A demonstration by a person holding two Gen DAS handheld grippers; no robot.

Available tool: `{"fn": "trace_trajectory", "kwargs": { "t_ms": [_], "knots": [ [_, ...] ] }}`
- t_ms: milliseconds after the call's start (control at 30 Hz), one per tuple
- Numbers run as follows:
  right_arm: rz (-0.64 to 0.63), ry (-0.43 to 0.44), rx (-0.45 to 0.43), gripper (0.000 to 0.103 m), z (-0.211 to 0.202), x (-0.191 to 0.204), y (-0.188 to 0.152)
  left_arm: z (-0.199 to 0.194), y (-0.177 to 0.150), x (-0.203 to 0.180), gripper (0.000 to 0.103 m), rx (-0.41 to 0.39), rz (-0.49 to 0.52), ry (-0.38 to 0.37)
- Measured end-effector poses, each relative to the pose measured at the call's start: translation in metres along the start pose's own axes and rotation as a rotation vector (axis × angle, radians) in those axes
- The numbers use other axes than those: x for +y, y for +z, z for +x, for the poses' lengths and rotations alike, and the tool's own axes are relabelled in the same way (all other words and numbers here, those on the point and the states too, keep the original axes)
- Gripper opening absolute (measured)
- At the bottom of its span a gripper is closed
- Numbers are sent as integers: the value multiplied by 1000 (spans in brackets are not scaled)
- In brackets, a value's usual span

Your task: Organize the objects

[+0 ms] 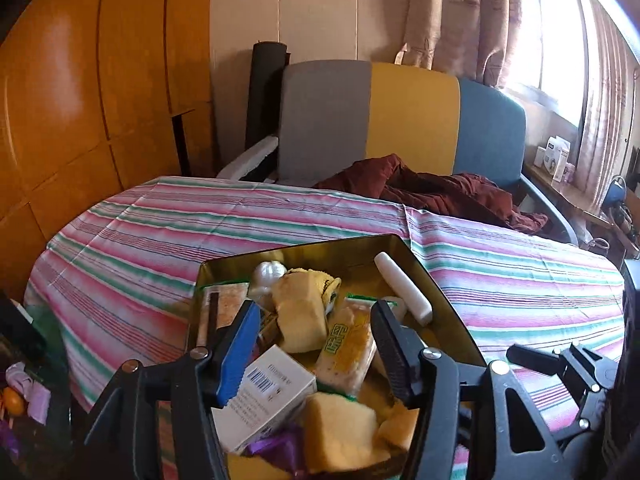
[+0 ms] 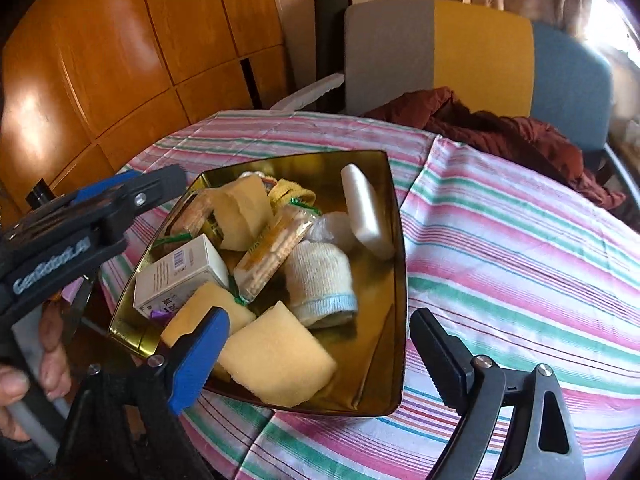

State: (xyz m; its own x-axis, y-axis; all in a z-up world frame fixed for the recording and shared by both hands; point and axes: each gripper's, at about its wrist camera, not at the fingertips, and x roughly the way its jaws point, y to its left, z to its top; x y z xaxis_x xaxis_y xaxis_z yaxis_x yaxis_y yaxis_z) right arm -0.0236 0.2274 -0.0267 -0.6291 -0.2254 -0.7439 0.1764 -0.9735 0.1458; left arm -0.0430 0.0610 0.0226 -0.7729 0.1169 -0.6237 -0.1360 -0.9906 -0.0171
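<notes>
A gold metal tin (image 1: pixel 436 280) (image 2: pixel 384 360) sits on the striped tablecloth, filled with several items. In it lie yellow sponges (image 2: pixel 276 360) (image 1: pixel 340 432), a white box with a barcode (image 1: pixel 272 396) (image 2: pixel 180 272), a snack packet (image 1: pixel 344 344) (image 2: pixel 268 256), a white sock (image 2: pixel 320 284) and a white tube (image 1: pixel 404 288) (image 2: pixel 364 212). My left gripper (image 1: pixel 312 348) is open and empty, over the tin's near end. My right gripper (image 2: pixel 320 360) is open and empty, its fingers straddling the tin's near right corner. The left gripper (image 2: pixel 100 204) also shows at the left of the right wrist view.
The table wears a pink, green and white striped cloth (image 1: pixel 160 232) (image 2: pixel 520 264). A dark red garment (image 1: pixel 432 192) (image 2: pixel 500 128) lies at its far edge, before a grey, yellow and blue chair (image 1: pixel 412 120) (image 2: pixel 480 52). Orange wood cabinets (image 1: pixel 80 100) stand on the left.
</notes>
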Motion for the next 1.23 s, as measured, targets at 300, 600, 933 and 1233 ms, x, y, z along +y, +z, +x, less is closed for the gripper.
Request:
{"fn": "trace_trajectory", "kwargs": {
  "t_ms": [300, 600, 933, 1233],
  "knots": [
    [14, -63, -46, 94, -9, 4, -7, -23, -16, -6, 64, -26, 42, 96],
    [26, -76, -48, 94, -10, 6, -16, -32, -31, 0, 64, -2, -17, 73],
    [17, -86, -50, 94, -11, 11, -15, -35, -37, 4, 64, 9, -42, 75],
    [11, -98, -60, 94, -12, 10, -14, -34, -36, 12, 63, 1, -56, 74]
  ]
}}
